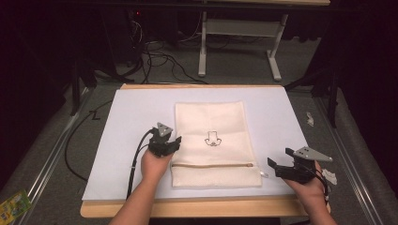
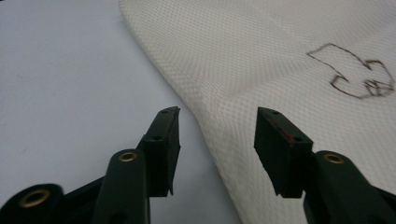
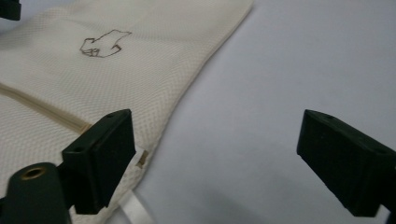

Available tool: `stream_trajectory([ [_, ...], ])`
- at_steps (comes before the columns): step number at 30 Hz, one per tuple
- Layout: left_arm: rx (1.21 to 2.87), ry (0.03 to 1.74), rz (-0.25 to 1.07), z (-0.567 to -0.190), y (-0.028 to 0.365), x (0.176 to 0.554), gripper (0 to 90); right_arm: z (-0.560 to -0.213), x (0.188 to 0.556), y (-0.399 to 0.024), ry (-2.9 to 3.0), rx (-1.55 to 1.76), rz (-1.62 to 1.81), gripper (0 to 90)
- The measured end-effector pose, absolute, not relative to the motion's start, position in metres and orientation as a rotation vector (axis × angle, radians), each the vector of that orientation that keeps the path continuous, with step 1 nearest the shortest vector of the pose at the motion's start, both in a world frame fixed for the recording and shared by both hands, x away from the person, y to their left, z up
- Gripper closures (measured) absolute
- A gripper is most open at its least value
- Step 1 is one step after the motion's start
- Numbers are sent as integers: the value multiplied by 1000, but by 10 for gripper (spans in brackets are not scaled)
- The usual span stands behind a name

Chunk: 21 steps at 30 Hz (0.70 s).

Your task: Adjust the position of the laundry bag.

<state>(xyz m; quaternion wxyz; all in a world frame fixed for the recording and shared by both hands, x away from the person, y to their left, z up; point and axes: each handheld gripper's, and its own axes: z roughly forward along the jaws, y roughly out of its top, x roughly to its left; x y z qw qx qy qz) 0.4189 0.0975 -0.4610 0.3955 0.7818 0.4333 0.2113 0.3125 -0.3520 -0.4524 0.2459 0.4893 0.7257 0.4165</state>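
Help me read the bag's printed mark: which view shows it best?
The left gripper view: the mark is nearest and largest there. The right gripper view shows it smaller and farther off; the high view shows it tiny, mid-bag.

Cream mesh bag [image 1: 211,140]: fine woven grid texture, small dark outline drawing [image 1: 212,139] at centre, tan zipper line [image 1: 211,165] across its lower part, white ribbon tab [image 3: 135,210] at one corner. White sheet [image 1: 126,136] covers a light wood table [image 1: 187,208]. Both grippers, left gripper [image 1: 165,143] and right gripper [image 1: 293,166], are black with grey top plates.
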Motion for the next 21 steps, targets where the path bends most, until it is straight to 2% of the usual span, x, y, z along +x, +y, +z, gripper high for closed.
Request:
stream_trajectory([
  [1, 1984, 1085, 534, -458, 102, 411, 471, -454, 314, -349, 2021, 1336, 1160, 59],
  [4, 1974, 1045, 491, -448, 120, 376, 438, -452, 312, -341, 2013, 1334, 1161, 186],
  [7, 1961, 1005, 484, -445, 130, 355, 420, -450, 311, -332, 2022, 1320, 1163, 229],
  [9, 1942, 974, 498, -448, 136, 345, 396, -450, 308, -325, 2033, 1299, 1148, 302],
  [12, 1889, 990, 456, -451, 142, 341, 394, -451, 308, -319, 2048, 1285, 1136, 347],
  [14, 1854, 1002, 434, -450, 144, 342, 386, -452, 308, -315, 2061, 1277, 1102, 439],
  [15, 1852, 997, 466, -451, 145, 344, 391, -457, 311, -312, 2092, 1311, 1065, 524],
  [16, 1852, 997, 466, -451, 145, 344, 392, -457, 311, -312, 2092, 1311, 1065, 524],
  [17, 1843, 994, 446, -453, 146, 347, 393, -461, 315, -311, 2122, 1335, 1063, 585],
  [21, 1845, 984, 452, -454, 147, 348, 398, -469, 320, -309, 2156, 1370, 1061, 610],
])
